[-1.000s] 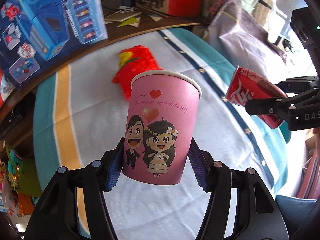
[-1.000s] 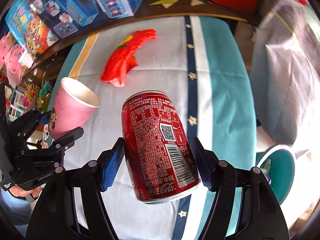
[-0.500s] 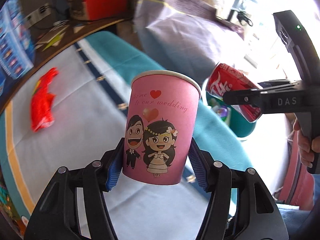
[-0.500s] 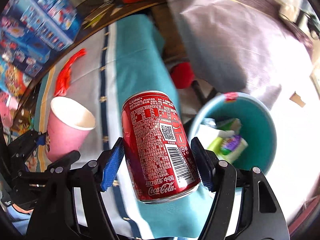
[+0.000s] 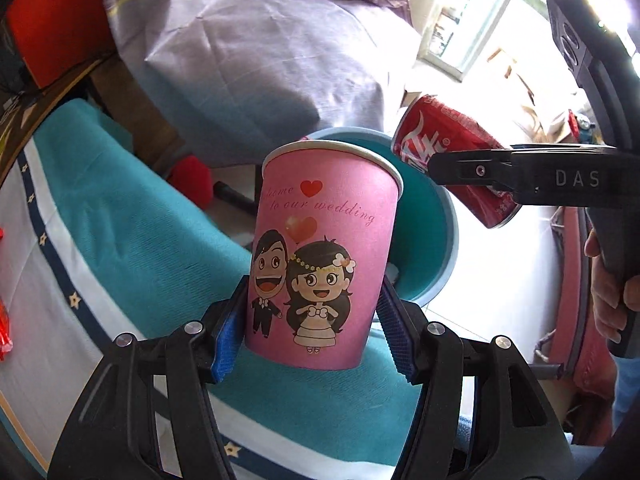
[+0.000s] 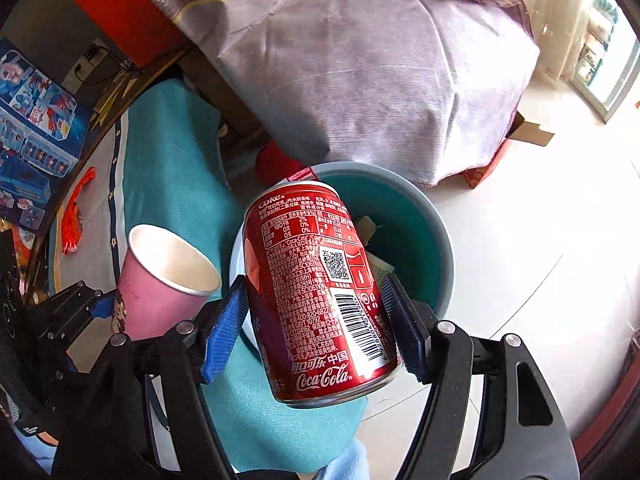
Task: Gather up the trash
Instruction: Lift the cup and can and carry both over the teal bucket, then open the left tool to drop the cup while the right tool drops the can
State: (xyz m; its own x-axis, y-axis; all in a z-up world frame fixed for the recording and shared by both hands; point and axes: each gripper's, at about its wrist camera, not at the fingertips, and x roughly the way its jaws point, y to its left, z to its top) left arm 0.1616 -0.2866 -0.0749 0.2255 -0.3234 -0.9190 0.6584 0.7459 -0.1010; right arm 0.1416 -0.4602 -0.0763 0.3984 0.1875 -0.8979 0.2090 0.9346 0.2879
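Observation:
My left gripper (image 5: 312, 328) is shut on a pink paper wedding cup (image 5: 324, 256), held upright over the table's teal edge. My right gripper (image 6: 316, 328) is shut on a red Coca-Cola can (image 6: 320, 292), held tilted above a teal bin (image 6: 416, 216) on the floor. The bin (image 5: 440, 220) sits behind the cup in the left wrist view, where the can (image 5: 448, 148) hangs over its rim. The cup (image 6: 164, 280) shows left of the can in the right wrist view. The bin holds some trash. A red wrapper (image 6: 74, 216) lies on the tablecloth.
The table has a teal and white striped cloth (image 5: 120, 220). A large lilac-covered bundle (image 6: 372, 60) stands behind the bin. Blue toy boxes (image 6: 28, 148) and a red box (image 5: 52, 12) stand at the table's far side. The floor (image 6: 540, 240) is pale and glossy.
Both grippers have swung right, off the table toward the bin. The can now hangs over the bin and the cup is near its rim. Both grips are unchanged.

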